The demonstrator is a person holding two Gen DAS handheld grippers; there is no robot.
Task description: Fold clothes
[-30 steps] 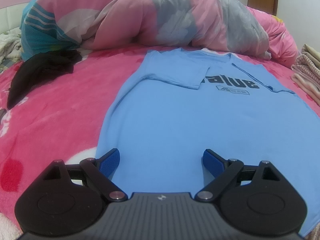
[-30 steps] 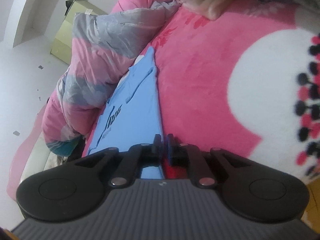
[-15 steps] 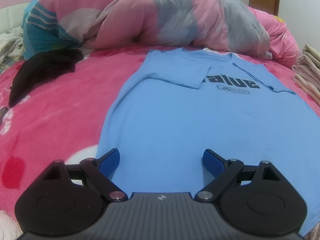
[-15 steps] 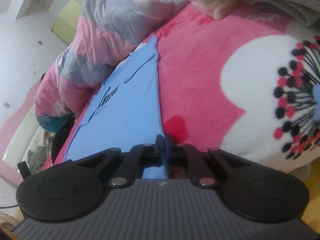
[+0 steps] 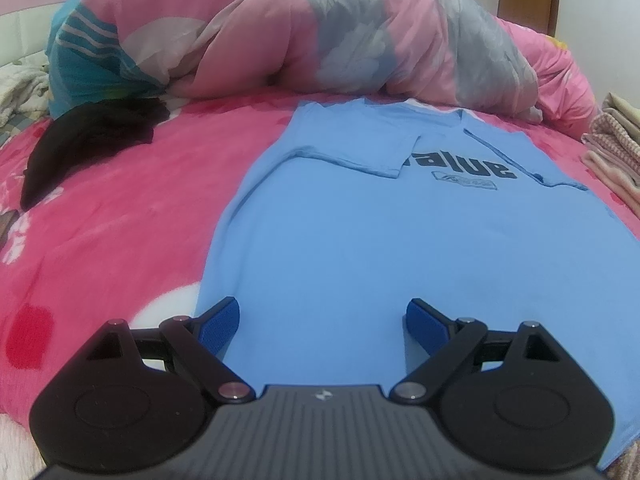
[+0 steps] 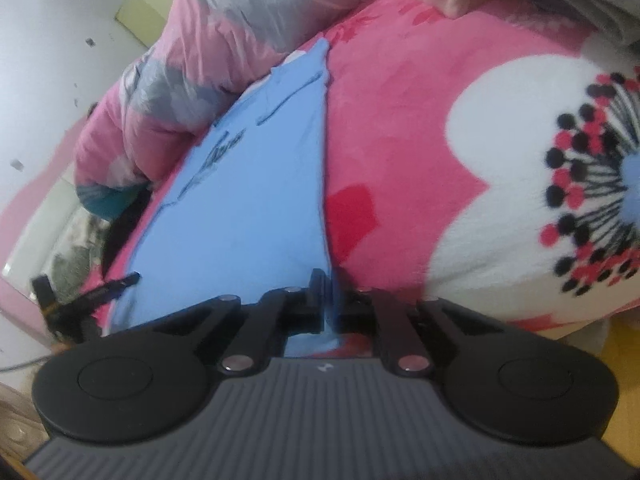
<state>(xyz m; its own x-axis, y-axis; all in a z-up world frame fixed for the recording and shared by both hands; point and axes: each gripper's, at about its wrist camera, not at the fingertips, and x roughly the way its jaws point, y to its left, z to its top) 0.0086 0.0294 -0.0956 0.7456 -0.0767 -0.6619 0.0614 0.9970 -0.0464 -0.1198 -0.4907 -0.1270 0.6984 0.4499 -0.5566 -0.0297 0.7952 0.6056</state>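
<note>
A black garment [image 5: 76,148] lies bunched at about ten o'clock in the left wrist view, well apart from the blue T-shirt [image 5: 360,240], likely waiting its turn. The shirt is spread flat, print up, on the pink blanket [image 5: 120,232] from the centre toward two o'clock, its collar end near the heaped quilt [image 5: 300,32]; one sleeve is already turned in over the chest, hiding the start of the printed word. The left gripper [image 5: 323,318] hangs over the hem near six o'clock with jaws spread wide and nothing between them, seemingly poised to take that corner. In the right wrist view the shirt runs from eleven o'clock down to the right gripper [image 6: 329,300] at six o'clock, whose jaws are pressed together on the shirt's side edge; the fabric rises into them, probably so that side can be carried over. This view is blurred, so how much cloth is pinched is unclear. Folded cloths [image 5: 616,160] at three o'clock in the left view are cut off by the frame.
</note>
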